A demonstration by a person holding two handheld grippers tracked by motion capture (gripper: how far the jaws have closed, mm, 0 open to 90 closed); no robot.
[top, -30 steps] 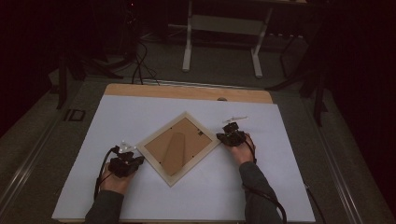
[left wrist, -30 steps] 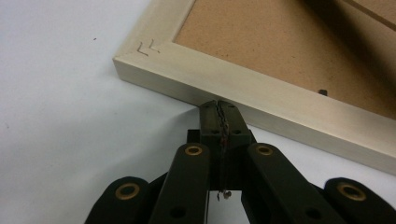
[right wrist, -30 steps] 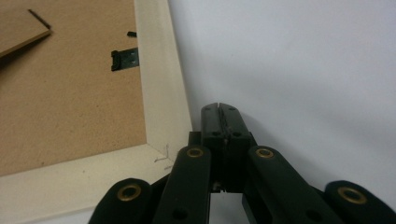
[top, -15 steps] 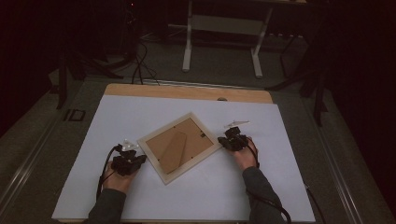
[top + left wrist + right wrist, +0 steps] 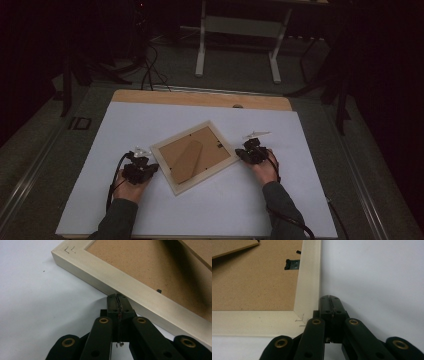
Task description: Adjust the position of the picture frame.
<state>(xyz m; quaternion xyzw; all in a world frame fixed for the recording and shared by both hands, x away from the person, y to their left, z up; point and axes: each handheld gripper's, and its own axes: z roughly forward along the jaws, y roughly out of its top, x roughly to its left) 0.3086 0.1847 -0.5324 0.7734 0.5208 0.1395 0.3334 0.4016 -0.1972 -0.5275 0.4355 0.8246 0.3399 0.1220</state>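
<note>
Both grippers are pressed shut with nothing pinched. The left gripper [image 5: 117,296] is set against the long edge of the picture frame [image 5: 192,156], just ahead of its tips. The right gripper [image 5: 329,297] is placed beside a frame corner. The frame is laid face down between the 2 grippers, tilted on the white sheet [image 5: 300,200].

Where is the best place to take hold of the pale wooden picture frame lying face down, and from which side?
Probably the pale wooden picture frame by its raised border rail, from an outer edge. It lies flat on the white table sheet, so tongs must open and straddle the rail from above; the brown backing board offers no grip.
</note>
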